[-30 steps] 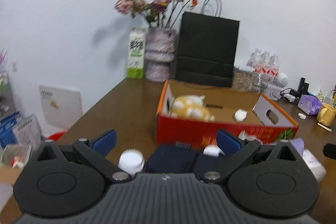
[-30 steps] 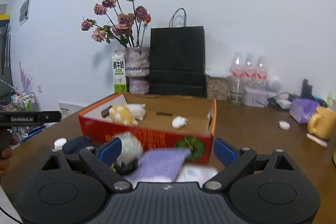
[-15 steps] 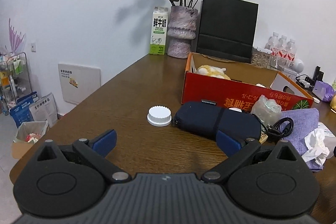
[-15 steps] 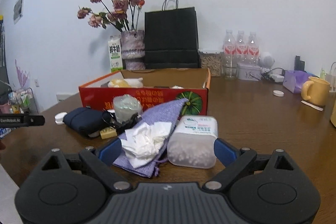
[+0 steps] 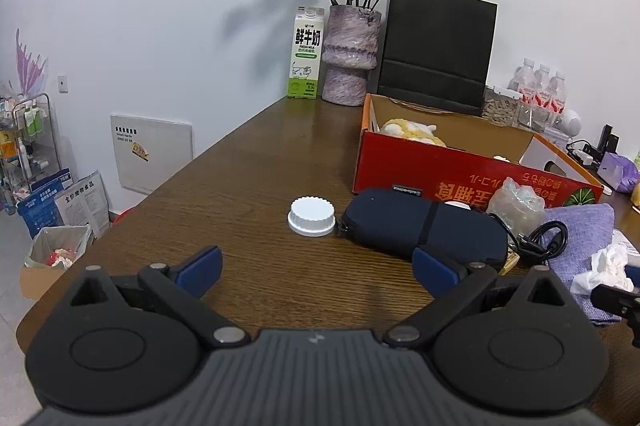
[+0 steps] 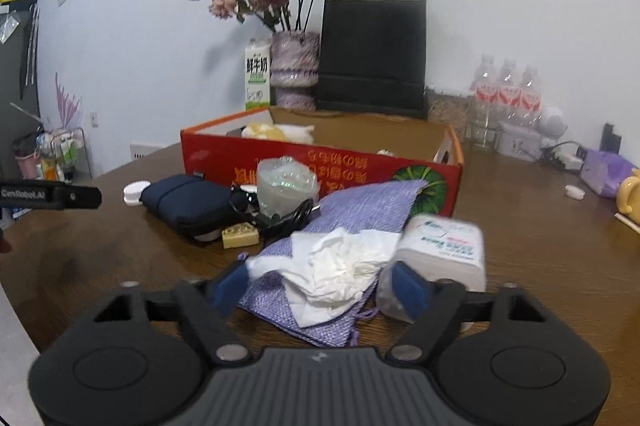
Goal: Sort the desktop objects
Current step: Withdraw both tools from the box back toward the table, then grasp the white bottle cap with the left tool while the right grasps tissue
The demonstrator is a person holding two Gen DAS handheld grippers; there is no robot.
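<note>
My right gripper (image 6: 320,286) hangs low over the brown table, its jaws closing. A crumpled white tissue (image 6: 336,266) lies between them on a purple cloth pouch (image 6: 360,210), and the pads stand just clear of it. A white plastic container (image 6: 440,254) lies right behind the right finger. My left gripper (image 5: 316,270) is open over bare table, with nothing between its fingers. Beyond it lie a white lid (image 5: 311,216) and a navy pouch (image 5: 424,226). The red cardboard box (image 5: 460,178) behind holds a yellow plush toy (image 5: 412,130).
A clear plastic bag (image 6: 286,182), a black cable (image 6: 288,218) and a small tan block (image 6: 240,236) sit between the navy pouch and the purple cloth. Milk carton (image 5: 307,54), vase (image 5: 351,54) and black paper bag (image 5: 436,46) line the wall. The table edge (image 5: 120,222) runs along the left.
Both cameras dropped toward the table, and the box now looks farther off. The right jaws have narrowed around the tissue. The left gripper has hardly moved over the last half second.
</note>
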